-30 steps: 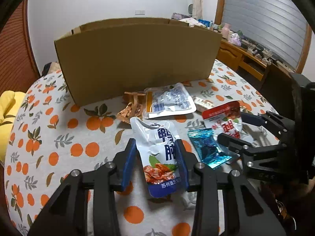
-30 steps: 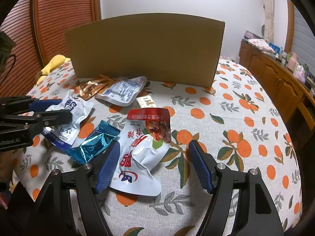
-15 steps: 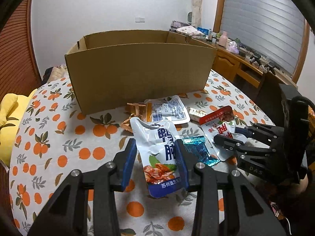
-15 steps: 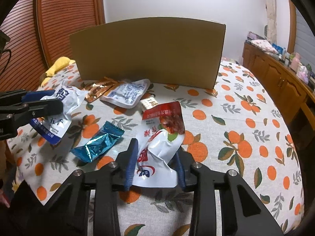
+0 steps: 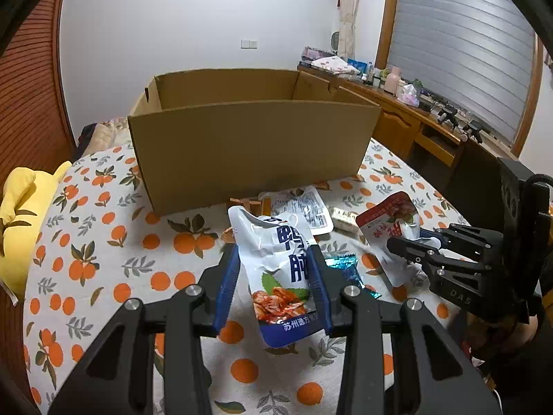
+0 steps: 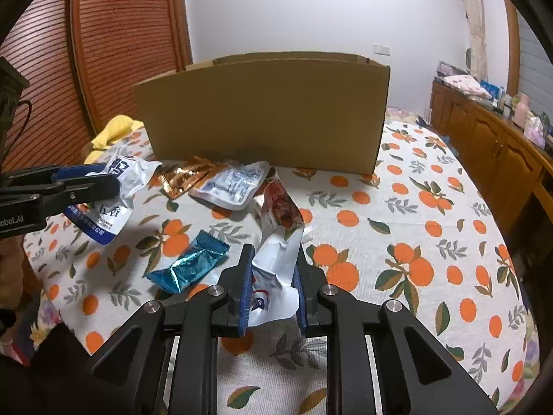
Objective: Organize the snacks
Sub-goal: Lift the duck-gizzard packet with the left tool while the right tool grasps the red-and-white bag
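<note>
My left gripper (image 5: 273, 252) is shut on a white and blue snack pouch (image 5: 283, 269), which hangs above the orange-print tablecloth (image 5: 103, 259). My right gripper (image 6: 274, 254) has a red-topped white pouch (image 6: 281, 207) between its jaws; they are closing and the pads crumple its lower end while its top stands up. An open cardboard box (image 5: 252, 148) stands behind the snacks, and its inside is hidden. In the right wrist view the left gripper (image 6: 86, 180) holds its pouch (image 6: 114, 200) at the left.
A teal wrapper (image 6: 188, 266) lies just left of the right gripper. A white and blue flat packet (image 6: 231, 183) and orange-brown wrappers (image 6: 183, 176) lie against the box (image 6: 262, 114). A yellow cushion (image 5: 20, 214) is at the table's left; a wooden sideboard (image 6: 501, 148) runs along the right.
The right jaws have closed from wide apart onto the red-topped pouch, which has crumpled and tipped upright. The left gripper has risen a little with its pouch.
</note>
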Demonstrator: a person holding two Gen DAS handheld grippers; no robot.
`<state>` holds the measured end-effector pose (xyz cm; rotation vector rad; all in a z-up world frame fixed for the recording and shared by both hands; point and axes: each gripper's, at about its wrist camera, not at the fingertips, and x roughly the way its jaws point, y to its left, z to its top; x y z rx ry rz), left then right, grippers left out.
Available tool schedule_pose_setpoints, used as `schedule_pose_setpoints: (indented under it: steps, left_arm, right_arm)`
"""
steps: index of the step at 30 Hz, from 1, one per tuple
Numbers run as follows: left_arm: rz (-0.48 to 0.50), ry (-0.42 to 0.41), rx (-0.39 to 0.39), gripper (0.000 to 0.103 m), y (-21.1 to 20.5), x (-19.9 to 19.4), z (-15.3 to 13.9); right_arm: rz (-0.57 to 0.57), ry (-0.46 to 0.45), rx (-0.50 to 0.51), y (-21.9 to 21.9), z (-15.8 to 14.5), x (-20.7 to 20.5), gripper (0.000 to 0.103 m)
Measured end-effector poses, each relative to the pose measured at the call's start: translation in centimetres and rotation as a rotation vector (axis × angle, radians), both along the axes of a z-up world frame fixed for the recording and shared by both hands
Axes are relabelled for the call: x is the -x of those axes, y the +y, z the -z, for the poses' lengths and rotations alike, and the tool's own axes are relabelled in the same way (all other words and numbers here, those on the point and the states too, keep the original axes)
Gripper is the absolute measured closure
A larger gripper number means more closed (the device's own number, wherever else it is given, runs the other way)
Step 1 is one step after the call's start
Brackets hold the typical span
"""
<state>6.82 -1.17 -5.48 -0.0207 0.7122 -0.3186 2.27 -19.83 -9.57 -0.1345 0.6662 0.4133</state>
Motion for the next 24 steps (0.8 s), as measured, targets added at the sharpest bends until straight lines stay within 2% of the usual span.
schedule_pose_setpoints:
  steps: [24]
  left_arm:
    - [-0.018,-0.098,0.002,0.065,1.2,-1.1,-5.0]
  right_arm:
    - [-0.033,-0.110,-0.008,0.4,-5.4,0.3,0.085]
